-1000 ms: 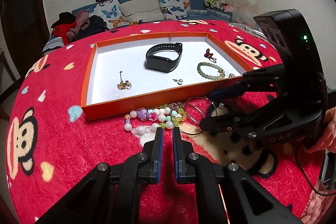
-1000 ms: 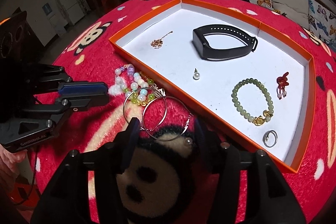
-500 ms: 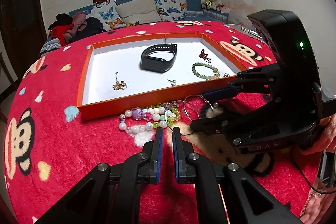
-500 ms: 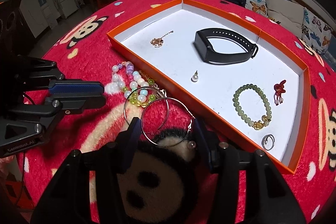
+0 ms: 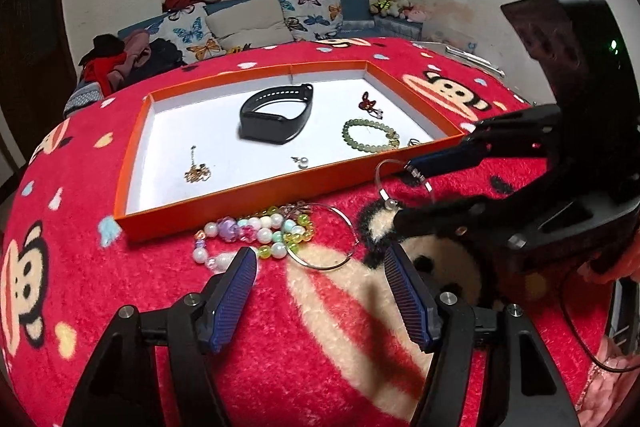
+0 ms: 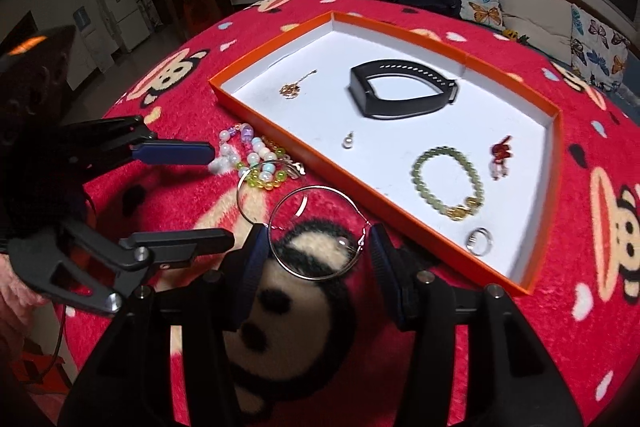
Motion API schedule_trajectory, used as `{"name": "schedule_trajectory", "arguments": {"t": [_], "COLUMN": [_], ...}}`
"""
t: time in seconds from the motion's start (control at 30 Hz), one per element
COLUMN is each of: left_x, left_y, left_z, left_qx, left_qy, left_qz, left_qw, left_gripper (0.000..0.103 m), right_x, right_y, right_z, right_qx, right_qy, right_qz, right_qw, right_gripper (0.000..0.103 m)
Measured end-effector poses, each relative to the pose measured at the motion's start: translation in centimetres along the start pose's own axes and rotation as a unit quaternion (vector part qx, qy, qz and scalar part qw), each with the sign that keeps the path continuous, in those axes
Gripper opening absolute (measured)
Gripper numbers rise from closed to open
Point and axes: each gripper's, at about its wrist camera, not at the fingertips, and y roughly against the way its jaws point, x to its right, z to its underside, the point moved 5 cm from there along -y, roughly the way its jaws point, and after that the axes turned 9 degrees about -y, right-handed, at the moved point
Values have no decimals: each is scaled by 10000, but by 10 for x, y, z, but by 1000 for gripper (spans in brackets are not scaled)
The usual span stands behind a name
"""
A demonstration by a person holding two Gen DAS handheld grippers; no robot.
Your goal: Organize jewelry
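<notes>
The right tool [image 6: 316,255] grips a silver hoop earring [image 6: 316,233] across its width, lifted just outside the orange tray [image 6: 554,155]. The left tool [image 5: 320,291], jaws opening and empty, hovers near the second hoop [image 5: 320,239] and bead bracelet [image 5: 248,235] on the counter. Next, I judge: carry the hoop over the tray wall and release.

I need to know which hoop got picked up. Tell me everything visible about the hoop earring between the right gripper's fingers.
The hoop earring is a thin silver-coloured wire ring with a small pearl-like bead near its clasp. It spans the right gripper, each side of the ring against a finger, and looks lifted above the red blanket, just outside the orange tray. The second hoop lies on the blanket.
</notes>
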Motion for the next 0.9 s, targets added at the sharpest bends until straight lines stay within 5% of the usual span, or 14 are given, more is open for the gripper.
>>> {"name": "schedule_trajectory", "arguments": {"t": [0.5, 0.9], "left_x": [9, 9], "left_y": [-25, -30], "left_z": [-9, -15], "left_qx": [-113, -241], "left_qy": [-384, -733], "left_qz": [-63, -102], "left_qw": [9992, 9970], "left_gripper": [53, 53], "right_x": [27, 25], "right_y": [16, 17], "right_z": [9, 9], "right_qx": [103, 123], "right_qy": [-301, -295], "right_qz": [8, -169], "right_qw": [9995, 9993], "right_gripper": [52, 52]}}
